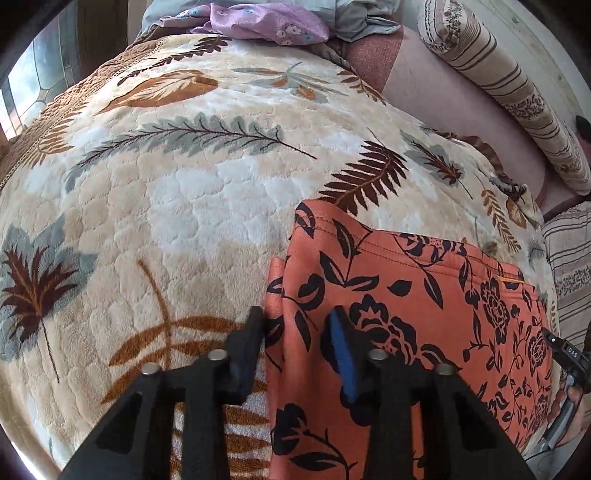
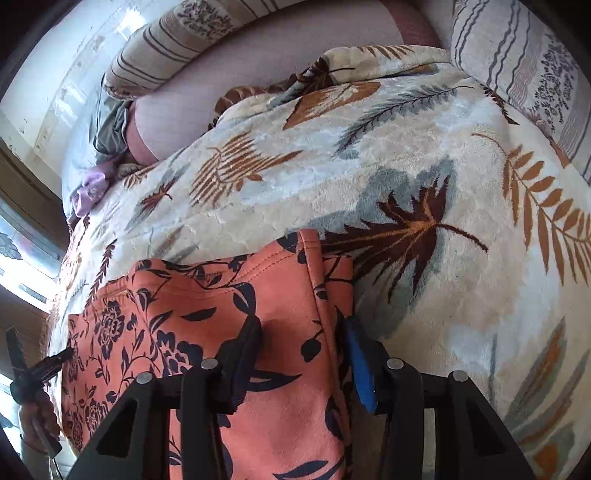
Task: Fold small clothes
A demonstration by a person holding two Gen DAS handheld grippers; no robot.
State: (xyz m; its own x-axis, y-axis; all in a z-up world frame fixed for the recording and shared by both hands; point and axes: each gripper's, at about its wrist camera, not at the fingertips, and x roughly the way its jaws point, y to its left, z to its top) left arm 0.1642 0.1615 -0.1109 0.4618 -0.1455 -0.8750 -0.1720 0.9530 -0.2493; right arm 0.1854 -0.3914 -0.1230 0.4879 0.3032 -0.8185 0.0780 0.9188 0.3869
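Orange garment (image 1: 406,295) with black flower print lies flat, partly folded, on leaf-patterned blanket (image 1: 184,184). Left gripper (image 1: 295,325) clamps its left edge; right gripper (image 2: 303,332) clamps its right edge.

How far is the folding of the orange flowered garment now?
Done: the orange floral garment lies spread on the leaf-print blanket. In hand: the left gripper pinches its left edge and the right gripper its right edge. Left: the fold itself; more clothes wait at the far end.
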